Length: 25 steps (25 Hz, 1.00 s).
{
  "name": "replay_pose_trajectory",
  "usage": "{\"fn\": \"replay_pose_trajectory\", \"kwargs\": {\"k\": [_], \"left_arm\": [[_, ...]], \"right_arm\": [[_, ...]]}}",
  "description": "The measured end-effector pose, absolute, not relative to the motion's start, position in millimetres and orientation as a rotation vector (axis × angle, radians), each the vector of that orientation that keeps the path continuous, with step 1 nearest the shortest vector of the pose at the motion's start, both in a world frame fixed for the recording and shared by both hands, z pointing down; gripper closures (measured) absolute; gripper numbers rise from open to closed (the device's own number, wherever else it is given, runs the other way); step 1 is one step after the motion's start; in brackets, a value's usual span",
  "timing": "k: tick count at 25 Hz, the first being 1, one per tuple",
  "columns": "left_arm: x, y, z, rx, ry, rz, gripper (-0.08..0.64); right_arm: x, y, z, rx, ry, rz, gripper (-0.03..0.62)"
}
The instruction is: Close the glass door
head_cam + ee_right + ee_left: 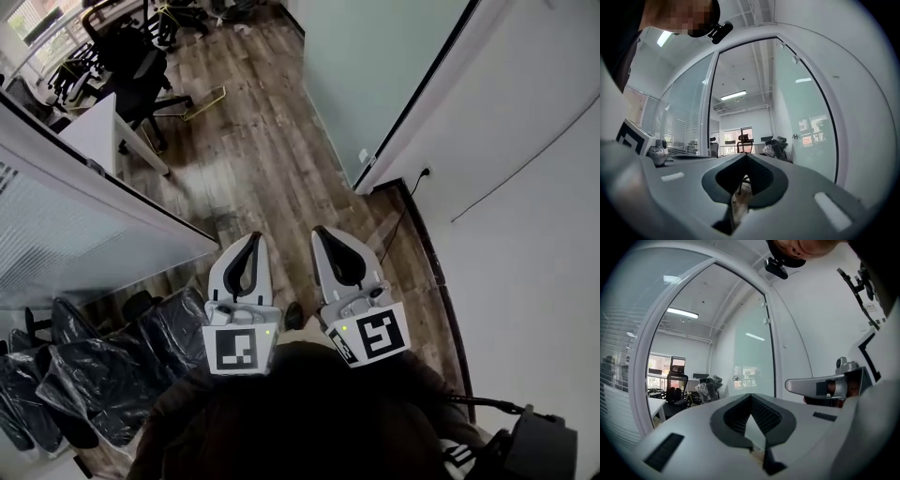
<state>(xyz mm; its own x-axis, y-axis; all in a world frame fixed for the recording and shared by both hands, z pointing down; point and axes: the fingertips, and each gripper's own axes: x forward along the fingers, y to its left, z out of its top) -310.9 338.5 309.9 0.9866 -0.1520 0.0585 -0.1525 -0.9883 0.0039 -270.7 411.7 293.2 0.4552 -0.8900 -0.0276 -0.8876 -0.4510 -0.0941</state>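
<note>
Head view showed one brown wood-plank floor [253,159] and, ahead at the right, one smooth frosted pale-green glass door [375,66], standing open, well apart from two white plastic grippers. The left gripper [251,239] and the right gripper [323,232] each had curved black-padded fingers pressed together at the tips, holding nothing.

I see a floor [262,159] of matt, grained wood planks, a glass door [375,66] with a frosted, satin finish, and crinkled, glossy black plastic sheeting [112,366]. The left gripper [251,239] and right gripper [323,232] look smooth matt plastic.
</note>
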Motion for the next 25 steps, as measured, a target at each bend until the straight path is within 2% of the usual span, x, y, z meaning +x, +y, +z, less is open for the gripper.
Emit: {"fn": "replay_pose_trajectory", "kwargs": {"k": [9,21,25], "left_arm": [[-210,274,314,3.124,-0.232,0.115,0.563],[-5,169,306,3.127,-0.279,0.092,0.563],[36,141,300,3.133,-0.277,0.089,0.563]], "right_arm": [[-170,349,298,-2.622,1.566,-0.042,0.591],[39,249,300,-2.621,1.547,-0.054,0.592],[77,219,295,-2.624,1.565,-0.060,0.592]]}}
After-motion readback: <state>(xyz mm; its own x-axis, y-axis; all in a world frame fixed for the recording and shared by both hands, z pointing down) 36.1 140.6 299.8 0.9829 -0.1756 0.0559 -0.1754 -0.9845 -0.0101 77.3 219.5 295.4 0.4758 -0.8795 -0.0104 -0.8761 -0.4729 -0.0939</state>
